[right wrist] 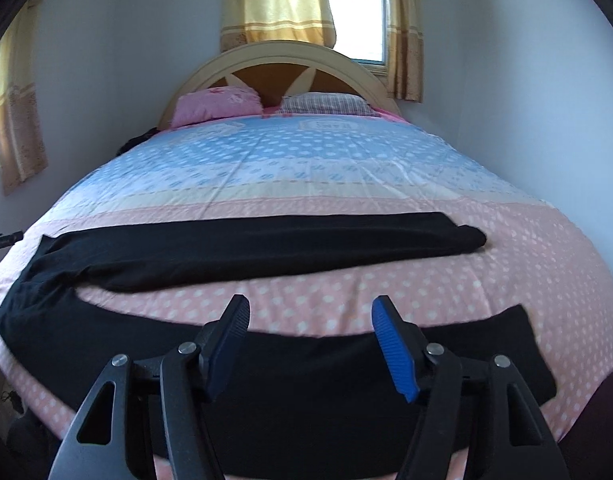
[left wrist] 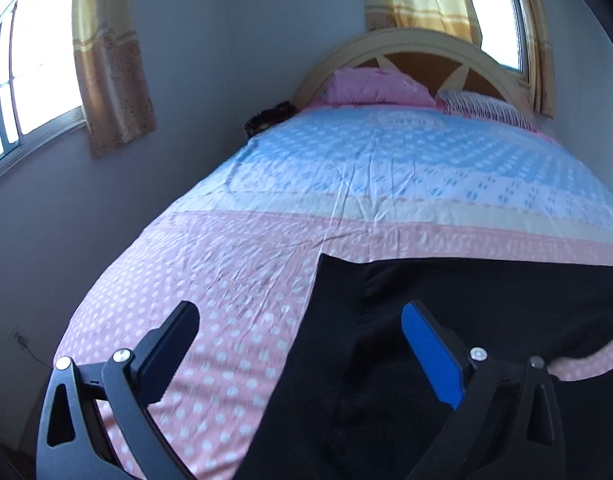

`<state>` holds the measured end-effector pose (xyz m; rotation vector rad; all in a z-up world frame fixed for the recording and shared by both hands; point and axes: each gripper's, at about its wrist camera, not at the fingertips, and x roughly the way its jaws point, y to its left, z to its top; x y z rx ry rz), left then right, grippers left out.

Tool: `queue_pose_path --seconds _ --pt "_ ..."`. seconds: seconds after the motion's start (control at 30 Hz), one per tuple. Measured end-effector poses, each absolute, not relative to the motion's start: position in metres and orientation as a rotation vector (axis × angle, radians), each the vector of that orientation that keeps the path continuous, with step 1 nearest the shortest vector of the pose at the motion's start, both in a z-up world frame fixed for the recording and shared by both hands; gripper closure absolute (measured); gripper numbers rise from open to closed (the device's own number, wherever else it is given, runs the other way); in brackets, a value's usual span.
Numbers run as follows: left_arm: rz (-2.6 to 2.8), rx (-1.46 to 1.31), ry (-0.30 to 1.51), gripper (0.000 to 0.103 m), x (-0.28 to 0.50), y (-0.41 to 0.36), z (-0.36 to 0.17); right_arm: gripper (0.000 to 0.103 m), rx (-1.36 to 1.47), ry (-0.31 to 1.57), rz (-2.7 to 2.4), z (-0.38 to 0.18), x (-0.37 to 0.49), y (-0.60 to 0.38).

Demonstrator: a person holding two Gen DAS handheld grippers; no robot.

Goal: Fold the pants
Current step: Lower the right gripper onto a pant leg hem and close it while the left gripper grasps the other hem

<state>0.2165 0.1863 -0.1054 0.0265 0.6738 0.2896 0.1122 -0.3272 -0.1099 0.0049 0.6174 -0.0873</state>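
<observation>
Left gripper tilted downward, jaws spread wide, nothing between the pads — one finger dark, the other faced in blue. Right gripper pitched down likewise, jaws parted less widely, gap empty — blue ribbed pads turned inward toward each other.

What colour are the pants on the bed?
Plain black pants, clearest in the right wrist view.

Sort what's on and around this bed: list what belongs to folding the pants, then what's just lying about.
For the job:
black pants, legs spread across the pink end of the bedspread
left gripper, open
right gripper, open, nothing between its fingers

Just lying about:
pink pillow
striped pillow
curtains
headboard
</observation>
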Motion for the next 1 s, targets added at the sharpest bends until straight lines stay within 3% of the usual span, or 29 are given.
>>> queue_pose_path --seconds 0.27,0.43,0.57,0.77,1.0 --pt "0.180 -0.002 0.785 0.022 0.289 0.222 -0.135 0.038 0.006 0.653 -0.187 -0.106 0.164 -0.385" --pt "0.115 -0.068 0.845 0.030 0.322 0.232 -0.151 0.038 0.029 0.689 -0.235 -0.112 0.193 -0.420" --pt "0.084 -0.062 0.905 0.055 0.337 0.231 -0.167 0.038 0.053 0.716 -0.260 -0.115 0.212 -0.444" --pt "0.033 -0.107 0.920 0.073 0.340 0.235 -0.176 0.038 0.161 0.754 -0.289 -0.118 0.238 -0.486" --pt "0.038 -0.071 0.941 0.073 0.345 0.230 -0.174 0.038 0.253 0.827 -0.318 -0.128 0.282 -0.543"
